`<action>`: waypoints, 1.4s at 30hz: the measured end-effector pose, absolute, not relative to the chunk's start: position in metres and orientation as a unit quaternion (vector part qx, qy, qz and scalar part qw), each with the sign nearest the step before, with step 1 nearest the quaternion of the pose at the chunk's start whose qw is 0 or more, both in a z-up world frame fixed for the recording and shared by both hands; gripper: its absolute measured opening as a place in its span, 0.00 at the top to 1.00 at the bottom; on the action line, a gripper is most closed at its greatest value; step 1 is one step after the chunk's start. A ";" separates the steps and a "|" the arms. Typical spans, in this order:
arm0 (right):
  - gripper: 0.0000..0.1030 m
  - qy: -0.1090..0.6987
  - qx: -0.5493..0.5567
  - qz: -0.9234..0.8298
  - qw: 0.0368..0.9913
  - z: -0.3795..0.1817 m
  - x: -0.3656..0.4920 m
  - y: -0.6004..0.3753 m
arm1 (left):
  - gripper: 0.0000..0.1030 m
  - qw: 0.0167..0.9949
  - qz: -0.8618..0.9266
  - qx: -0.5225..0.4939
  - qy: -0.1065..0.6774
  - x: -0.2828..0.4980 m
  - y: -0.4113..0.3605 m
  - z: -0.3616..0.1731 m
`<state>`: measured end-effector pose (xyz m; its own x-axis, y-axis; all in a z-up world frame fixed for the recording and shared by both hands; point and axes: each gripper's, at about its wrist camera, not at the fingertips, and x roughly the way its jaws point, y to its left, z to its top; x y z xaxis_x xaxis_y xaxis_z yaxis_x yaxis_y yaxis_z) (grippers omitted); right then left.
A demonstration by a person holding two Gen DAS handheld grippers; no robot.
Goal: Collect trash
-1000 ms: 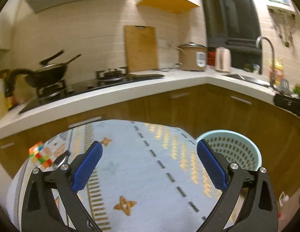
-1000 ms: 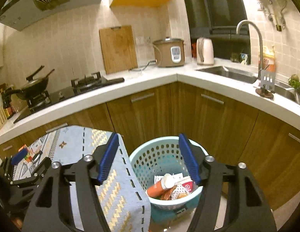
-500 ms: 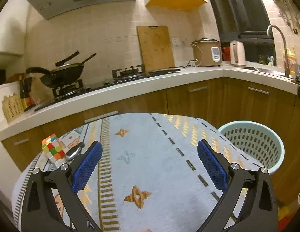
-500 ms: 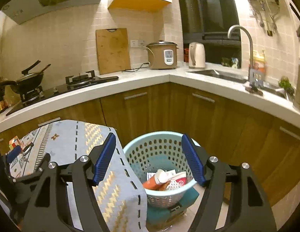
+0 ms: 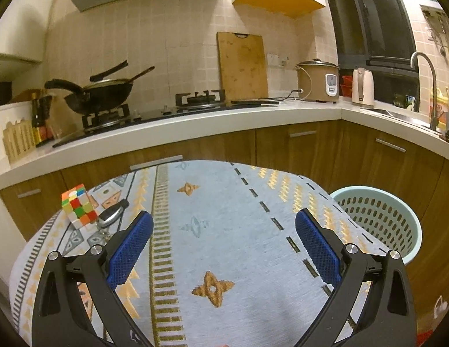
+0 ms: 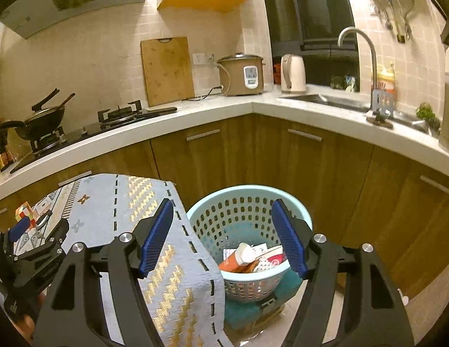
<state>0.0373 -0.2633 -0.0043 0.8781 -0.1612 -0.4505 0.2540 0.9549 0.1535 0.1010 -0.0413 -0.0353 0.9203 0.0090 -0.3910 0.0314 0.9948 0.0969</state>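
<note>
Hovering: both hand-held grippers empty, jaws apart. Right hand-held gripper [image 6: 221,234] points down at basket [image 6: 296,202]; trash [image 6: 247,257] already inside, below its tips. Left hand-held gripper [image 5: 223,245] over table [image 5: 224,202]: check cube [image 5: 78,209] side; those aren't obviously trash.

R gripper [image 6: 223,232] is hovering w/ jaws apart, nothing btwn pads. Basket [image 6: 299,217] is holding tube [image 6: 239,257] + packets at 6 o'clock. Tablecloth [image 6: 114,202] is lying at 8 o'clock.
</note>
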 end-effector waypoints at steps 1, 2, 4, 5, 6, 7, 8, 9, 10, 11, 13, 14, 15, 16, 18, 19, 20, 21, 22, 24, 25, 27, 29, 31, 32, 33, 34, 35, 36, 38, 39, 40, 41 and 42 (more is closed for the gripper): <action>0.35 0.218 0.101 -0.110 0.964 -0.002 0.036 -0.262 | 0.07 0.979 -0.006 0.052 0.198 0.101 -0.042 -0.034; 0.35 0.216 0.099 -0.111 0.965 -0.001 0.035 -0.262 | 0.07 0.979 -0.006 0.053 0.197 0.100 -0.043 -0.034; 0.35 0.211 0.096 -0.115 0.966 0.002 0.033 -0.262 | 0.07 0.979 -0.007 0.053 0.196 0.100 -0.043 -0.034; 0.35 0.209 0.095 -0.116 0.966 0.003 0.032 -0.262 | 0.07 0.979 -0.006 0.053 0.196 0.100 -0.043 -0.033; 0.35 0.208 0.093 -0.118 0.967 0.005 0.031 -0.262 | 0.07 0.979 -0.006 0.053 0.197 0.100 -0.044 -0.033; 0.35 0.207 0.092 -0.120 0.967 0.005 0.030 -0.262 | 0.07 0.979 -0.006 0.053 0.197 0.100 -0.044 -0.033; 0.35 0.207 0.091 -0.122 0.967 0.005 0.030 -0.262 | 0.07 0.979 -0.006 0.053 0.196 0.100 -0.044 -0.033; 0.35 0.206 0.093 -0.122 0.966 0.005 0.029 -0.263 | 0.07 0.979 -0.006 0.053 0.196 0.099 -0.044 -0.033; 0.35 0.206 0.094 -0.121 0.966 0.005 0.029 -0.263 | 0.07 0.979 -0.006 0.053 0.196 0.100 -0.044 -0.033; 0.35 0.207 0.095 -0.122 0.966 0.005 0.029 -0.264 | 0.07 0.979 -0.006 0.053 0.196 0.100 -0.043 -0.033; 0.35 0.208 0.096 -0.124 0.966 0.005 0.029 -0.264 | 0.07 0.979 -0.006 0.052 0.197 0.100 -0.043 -0.034; 0.35 0.208 0.096 -0.124 0.965 0.005 0.030 -0.264 | 0.07 0.979 -0.006 0.051 0.198 0.100 -0.043 -0.033; 0.35 0.209 0.096 -0.124 0.965 0.005 0.030 -0.264 | 0.07 0.979 -0.006 0.051 0.197 0.100 -0.043 -0.033; 0.35 0.209 0.096 -0.125 0.965 0.005 0.030 -0.264 | 0.07 0.979 -0.006 0.050 0.197 0.100 -0.043 -0.033; 0.35 0.209 0.097 -0.124 0.965 0.005 0.030 -0.264 | 0.07 0.979 -0.008 0.050 0.197 0.100 -0.042 -0.033; 0.35 0.209 0.096 -0.125 0.965 0.005 0.030 -0.264 | 0.07 0.979 -0.011 0.048 0.197 0.100 -0.042 -0.033; 0.35 0.208 0.096 -0.126 0.965 0.005 0.030 -0.264 | 0.07 0.979 -0.016 0.044 0.197 0.099 -0.042 -0.033; 0.35 0.208 0.096 -0.127 0.965 0.005 0.029 -0.264 | 0.07 0.980 -0.017 0.040 0.195 0.098 -0.043 -0.032; 0.35 0.208 0.096 -0.128 0.965 0.005 0.029 -0.265 | 0.07 0.980 -0.016 0.039 0.195 0.097 -0.043 -0.032; 0.34 0.207 0.097 -0.133 0.964 0.004 0.029 -0.266 | 0.07 0.980 -0.016 0.038 0.195 0.097 -0.044 -0.033; 0.34 0.207 0.098 -0.134 0.964 0.005 0.029 -0.266 | 0.07 0.980 -0.017 0.037 0.196 0.096 -0.044 -0.033; 0.34 0.208 0.099 -0.135 0.964 0.004 0.028 -0.266 | 0.07 0.980 -0.016 0.036 0.196 0.096 -0.045 -0.033; 0.34 0.208 0.099 -0.136 0.964 0.004 0.028 -0.266 | 0.07 0.979 -0.016 0.037 0.197 0.096 -0.045 -0.033; 0.34 0.209 0.098 -0.136 0.963 0.004 0.029 -0.265 | 0.07 0.979 -0.016 0.037 0.198 0.095 -0.046 -0.033; 0.34 0.210 0.097 -0.137 0.963 0.004 0.029 -0.265 | 0.07 0.979 -0.015 0.038 0.198 0.095 -0.047 -0.033; 0.34 0.210 0.096 -0.137 0.963 0.004 0.029 -0.264 | 0.07 0.980 -0.015 0.037 0.197 0.094 -0.046 -0.032; 0.34 0.210 0.095 -0.137 0.963 0.004 0.029 -0.263 | 0.07 0.980 -0.015 0.036 0.197 0.094 -0.047 -0.033; 0.34 0.209 0.094 -0.138 0.964 0.004 0.029 -0.262 | 0.07 0.979 -0.016 0.036 0.198 0.095 -0.046 -0.033; 0.34 0.209 0.093 -0.138 0.964 0.005 0.029 -0.262 | 0.07 0.979 -0.015 0.036 0.198 0.095 -0.046 -0.033; 0.34 0.208 0.093 -0.138 0.964 0.005 0.028 -0.262 | 0.07 0.979 -0.014 0.035 0.199 0.095 -0.046 -0.032; 0.34 0.208 0.092 -0.138 0.964 0.005 0.028 -0.261 | 0.07 0.979 -0.014 0.035 0.199 0.095 -0.046 -0.032; 0.34 0.207 0.093 -0.138 0.964 0.006 0.028 -0.261 | 0.07 0.979 -0.014 0.035 0.198 0.095 -0.046 -0.032; 0.34 0.207 0.092 -0.138 0.964 0.006 0.028 -0.261 | 0.07 0.979 -0.013 0.036 0.198 0.095 -0.046 -0.032; 0.34 0.206 0.092 -0.138 0.964 0.006 0.028 -0.261 | 0.07 0.979 -0.013 0.037 0.198 0.096 -0.047 -0.032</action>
